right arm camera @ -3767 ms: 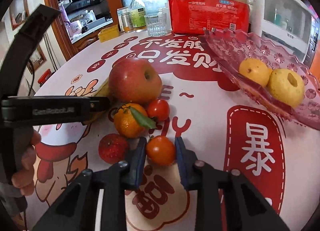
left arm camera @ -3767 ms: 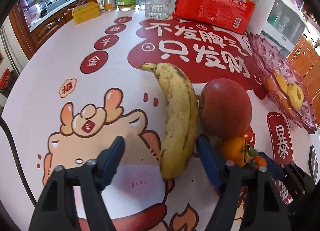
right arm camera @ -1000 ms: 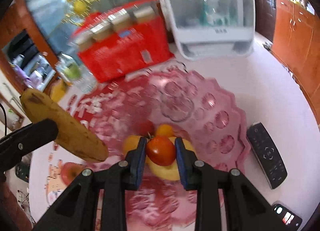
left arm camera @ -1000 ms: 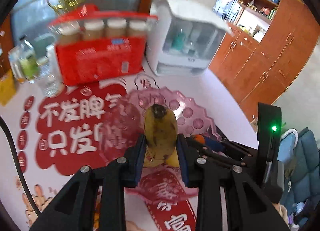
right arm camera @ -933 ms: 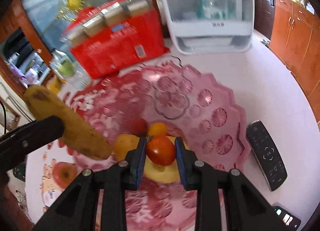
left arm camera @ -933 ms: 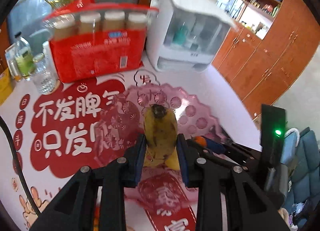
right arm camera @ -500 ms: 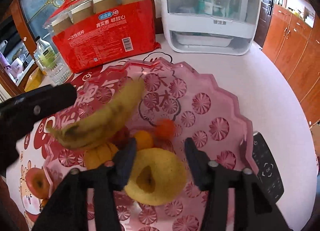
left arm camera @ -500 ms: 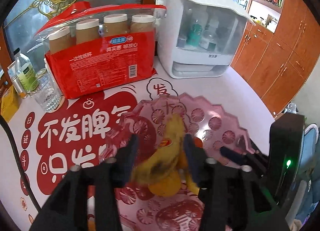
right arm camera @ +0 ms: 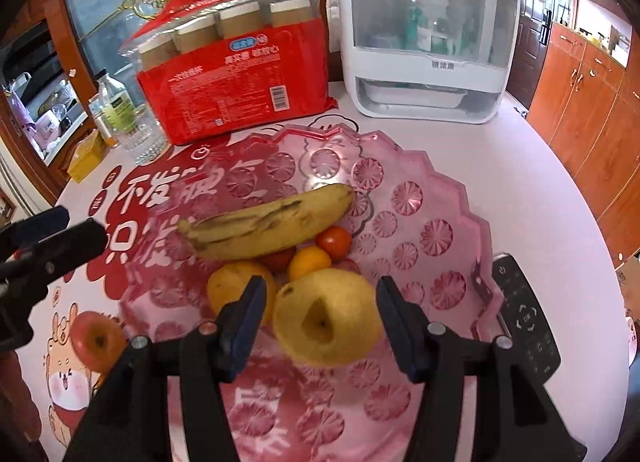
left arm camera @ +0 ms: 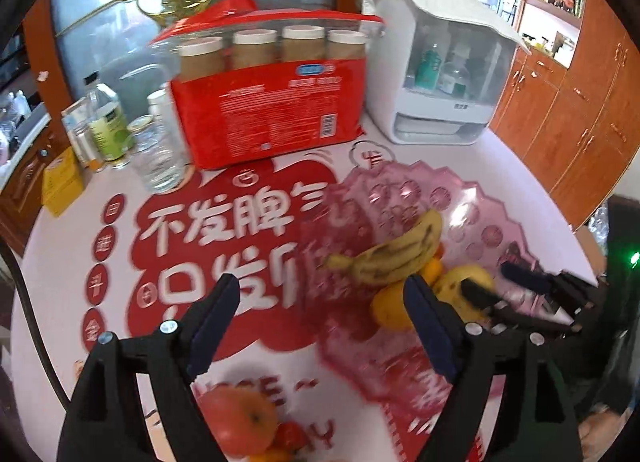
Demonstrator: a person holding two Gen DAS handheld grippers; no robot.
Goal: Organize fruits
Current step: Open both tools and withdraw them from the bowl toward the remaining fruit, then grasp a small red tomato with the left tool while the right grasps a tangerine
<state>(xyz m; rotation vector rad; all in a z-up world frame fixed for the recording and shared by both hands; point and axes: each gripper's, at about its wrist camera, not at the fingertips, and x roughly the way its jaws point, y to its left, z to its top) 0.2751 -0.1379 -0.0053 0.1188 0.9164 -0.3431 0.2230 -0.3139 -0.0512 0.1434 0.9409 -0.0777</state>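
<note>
A pink glass fruit plate [right arm camera: 424,230] holds a spotted banana [right arm camera: 268,222], a small tomato [right arm camera: 334,242], a small orange [right arm camera: 310,258], a larger orange [right arm camera: 232,286] and a yellow pear [right arm camera: 328,318]. My right gripper [right arm camera: 318,310] is open and empty above the pear. My left gripper [left arm camera: 320,314] is open and empty, left of the plate [left arm camera: 472,218]; the banana [left arm camera: 396,254] lies beyond it. A red apple [left arm camera: 238,422] sits on the table with a tomato [left arm camera: 290,436] beside it; the apple also shows in the right wrist view [right arm camera: 96,338].
A red pack of jars [right arm camera: 236,86], a white dispenser box [right arm camera: 424,50], a drinking glass [left arm camera: 160,158] and bottles [left arm camera: 106,122] stand at the table's back. A black remote [right arm camera: 524,314] lies right of the plate. Wooden cabinets [left arm camera: 568,110] line the right.
Both grippers opened wider and drew back. The banana and tomato, held one second ago, now lie in the plate. The left gripper shifted left off the plate.
</note>
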